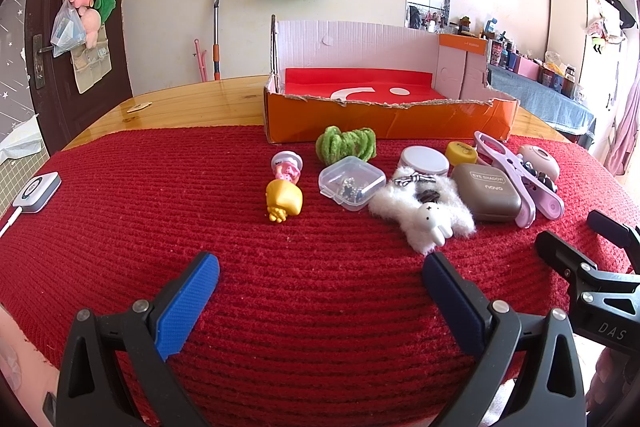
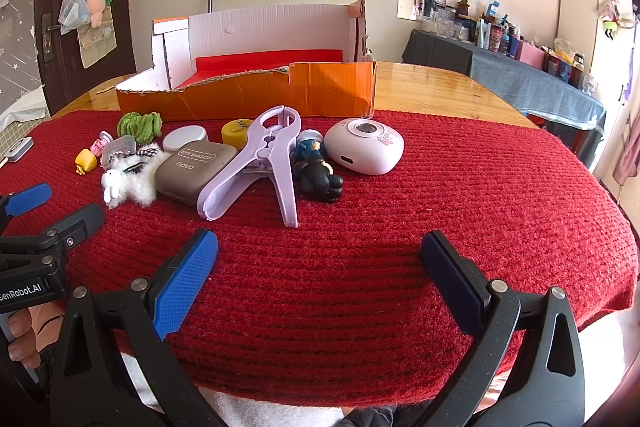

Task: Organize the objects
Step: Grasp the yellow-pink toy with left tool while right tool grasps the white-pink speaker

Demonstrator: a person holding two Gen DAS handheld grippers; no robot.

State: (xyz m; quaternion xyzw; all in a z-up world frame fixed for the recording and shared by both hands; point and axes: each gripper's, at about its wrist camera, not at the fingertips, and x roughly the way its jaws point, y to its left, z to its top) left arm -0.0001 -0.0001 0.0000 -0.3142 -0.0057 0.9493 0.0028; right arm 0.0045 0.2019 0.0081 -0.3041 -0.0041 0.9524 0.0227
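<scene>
Two hand-held grippers hover low over the near edge of a red knitted mat (image 1: 160, 187), side by side and both pointing away from the person. The left gripper (image 1: 320, 291) has its blue-padded jaws spread wide with nothing between them. The right gripper (image 2: 318, 263) is likewise spread wide and empty.

Ahead of both lies a row of small things. From left to right: a yellow toy (image 1: 283, 205) with a pink figure (image 1: 286, 167) touching it behind, a clear plastic case (image 1: 352, 182), a green fuzzy coil (image 1: 346, 143), a white fluffy rabbit toy (image 1: 424, 215), a brown eyeshadow case (image 1: 486, 191), a large lilac clip (image 2: 262, 163), a dark figurine (image 2: 318, 169) and a pink oval gadget (image 2: 364, 146). Behind the row stands an open orange cardboard box (image 1: 392, 121), empty but for its red lining.

The clip lies straight ahead of the right gripper, its handles pointing back toward it, so the right hand looks better placed for it. The yellow toy lies ahead and slightly left of the left gripper, apart from the crowd
</scene>
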